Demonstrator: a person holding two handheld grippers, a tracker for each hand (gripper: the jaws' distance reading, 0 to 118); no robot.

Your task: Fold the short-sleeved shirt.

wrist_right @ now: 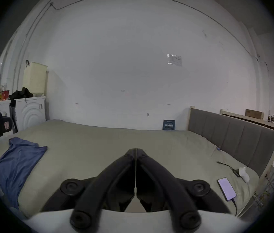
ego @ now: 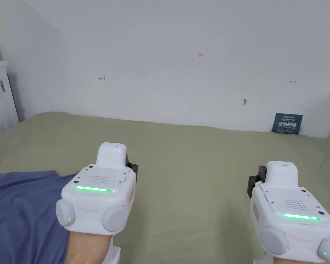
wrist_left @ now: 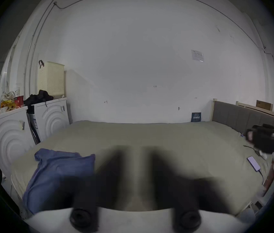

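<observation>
Bedroom: bed (wrist_right: pixel 99 145), headboard (wrist_right: pixel 230 135).

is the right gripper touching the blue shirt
Apart. The right gripper view shows the right gripper, jaws together, over bare green bedsheet, with the blue shirt lying far off to its left.

A: Where are the grippers?
B: Both hover above the bed (ego: pixel 195 154), level, well apart.
A: Their jaws?
B: Right gripper (wrist_right: pixel 136 150) pressed together, empty; left gripper (wrist_left: pixel 135 154) parted, blurred.
</observation>
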